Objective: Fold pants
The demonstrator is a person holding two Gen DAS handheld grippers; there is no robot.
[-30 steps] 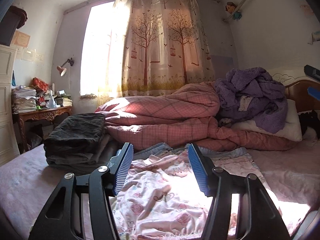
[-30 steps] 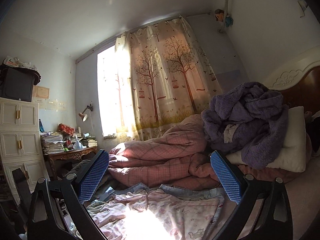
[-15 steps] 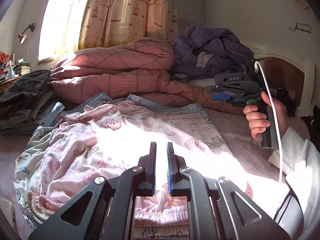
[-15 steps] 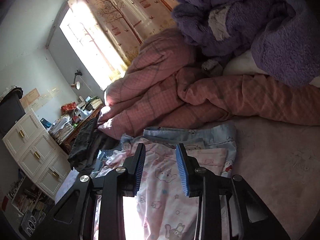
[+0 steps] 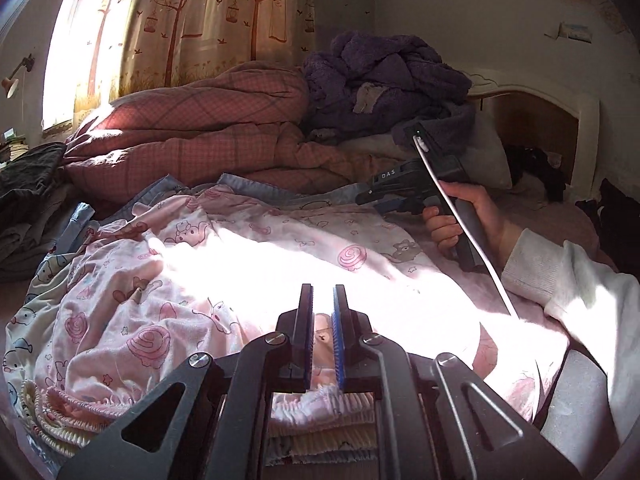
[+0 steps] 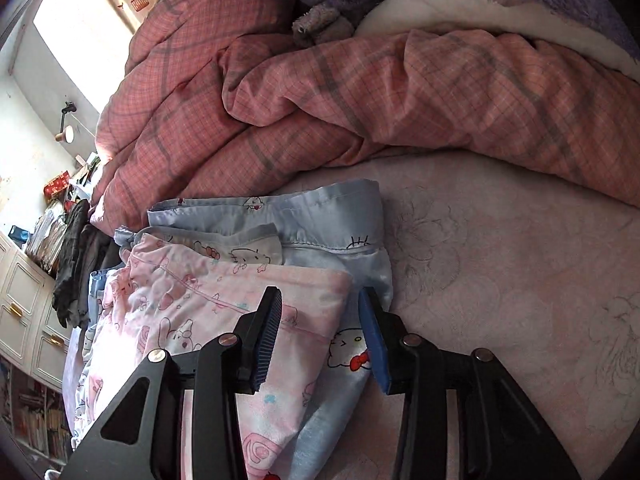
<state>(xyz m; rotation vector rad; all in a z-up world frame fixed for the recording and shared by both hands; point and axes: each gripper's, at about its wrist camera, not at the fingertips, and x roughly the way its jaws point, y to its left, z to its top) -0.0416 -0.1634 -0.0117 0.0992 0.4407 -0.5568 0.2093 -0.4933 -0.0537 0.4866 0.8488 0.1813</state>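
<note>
In the left wrist view, the left gripper (image 5: 323,320) fills the bottom centre of the frame, its blue pads nearly together and pinching the ruffled waistband of the pink pants (image 5: 248,280). The pants spread from the lower left to the centre, sunlit, lying on top of other printed garments on the bed (image 5: 580,216). At right of centre a hand (image 5: 466,216) in a white sleeve (image 5: 568,280) grips the handle of the right gripper (image 5: 384,204), which points left at the far hem of the pants; a white cable (image 5: 472,240) trails from it. Behind, a pink quilt (image 5: 208,136) is heaped across the middle, with a purple blanket (image 5: 384,76) above it and a tree-print curtain (image 5: 208,12) at upper left.

In the right wrist view, the right gripper (image 6: 320,338) rises from the bottom centre, its jaws partway apart and opening. The hem corner of the pink pants (image 6: 224,304) lies between the pads, with a blue garment (image 6: 320,220) under it reaching the right pad; whether either pad presses the cloth cannot be told. The quilt (image 6: 360,92) crosses the upper frame, and white drawers (image 6: 28,312) stand at the left edge.
</note>
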